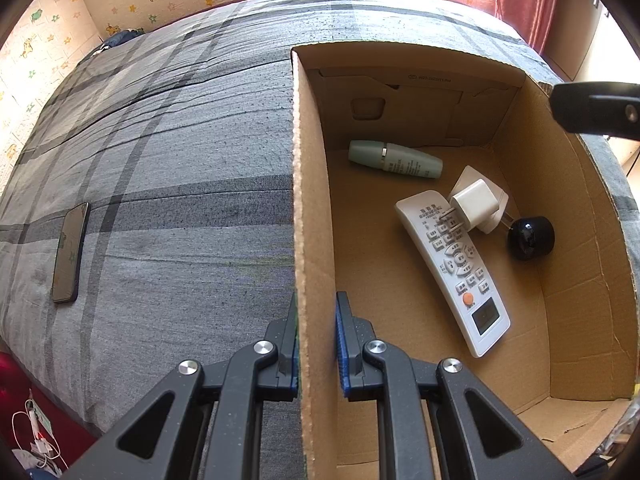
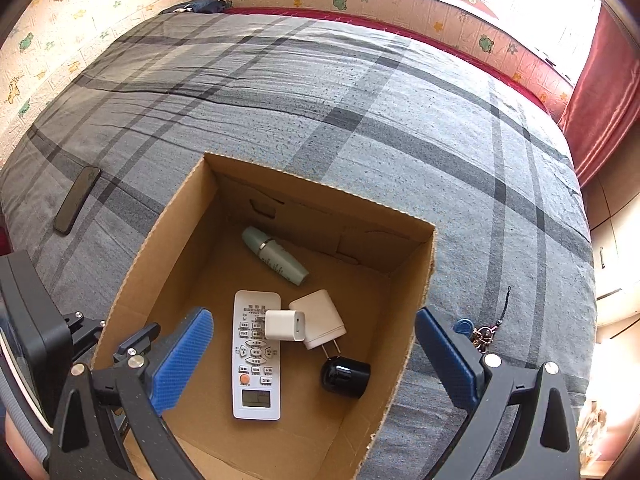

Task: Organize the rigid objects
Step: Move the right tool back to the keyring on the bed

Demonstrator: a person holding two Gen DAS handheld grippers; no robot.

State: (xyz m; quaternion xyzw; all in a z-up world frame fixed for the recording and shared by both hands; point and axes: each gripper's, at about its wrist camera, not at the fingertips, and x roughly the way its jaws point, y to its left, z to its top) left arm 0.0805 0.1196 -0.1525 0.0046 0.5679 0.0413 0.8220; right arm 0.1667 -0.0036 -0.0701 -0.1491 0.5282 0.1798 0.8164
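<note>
On the left wrist view, my left tool (image 1: 317,340) is clamped on the near wall of the cardboard box (image 1: 308,208), which I take to be steadying it on the bed (image 1: 180,140) while things go in; the remote (image 1: 456,268), two white chargers (image 1: 478,204), a black round object (image 1: 530,238) and a pale green tube (image 1: 396,159) lie on its floor. On the right wrist view, my right tool (image 2: 316,354) hangs wide open and empty above the box, nothing between its blue pads (image 2: 180,360). A phone (image 2: 78,200) lies on the bed, well apart from the box, and keys (image 2: 480,332) sit just beside it, probably next.
</note>
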